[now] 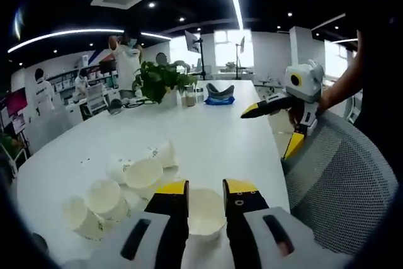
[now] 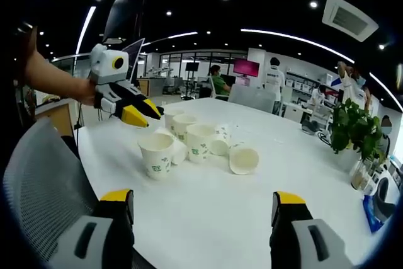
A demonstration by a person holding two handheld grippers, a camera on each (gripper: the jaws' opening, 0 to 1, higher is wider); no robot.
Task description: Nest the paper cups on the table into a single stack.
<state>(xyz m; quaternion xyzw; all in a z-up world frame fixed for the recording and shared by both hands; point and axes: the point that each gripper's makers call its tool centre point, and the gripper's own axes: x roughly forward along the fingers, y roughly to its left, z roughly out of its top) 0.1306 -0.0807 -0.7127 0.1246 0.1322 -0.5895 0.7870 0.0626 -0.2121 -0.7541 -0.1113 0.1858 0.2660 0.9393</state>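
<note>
Several white paper cups with green print stand and lie in a loose cluster on the white table [image 1: 208, 130]. One upright cup [image 1: 206, 213] shows from above in the gap of my left gripper [image 1: 206, 187], whose jaws stand a little apart over it. Other cups [image 1: 143, 172] crowd to its left. In the right gripper view that same front cup [image 2: 155, 154] stands under the left gripper [image 2: 142, 113], and one cup [image 2: 244, 159] lies on its side. My right gripper [image 2: 203, 201] is wide open over bare table [image 2: 208, 218], holding nothing; in the left gripper view the right gripper [image 1: 271, 129] hangs at the table's right edge.
A grey mesh chair [image 1: 343, 181] [image 2: 38, 181] stands at the table edge between the two grippers. A potted plant [image 1: 157, 80] [image 2: 352, 127], small bottles and a blue object [image 1: 219, 96] sit at the far end. People stand in the office behind.
</note>
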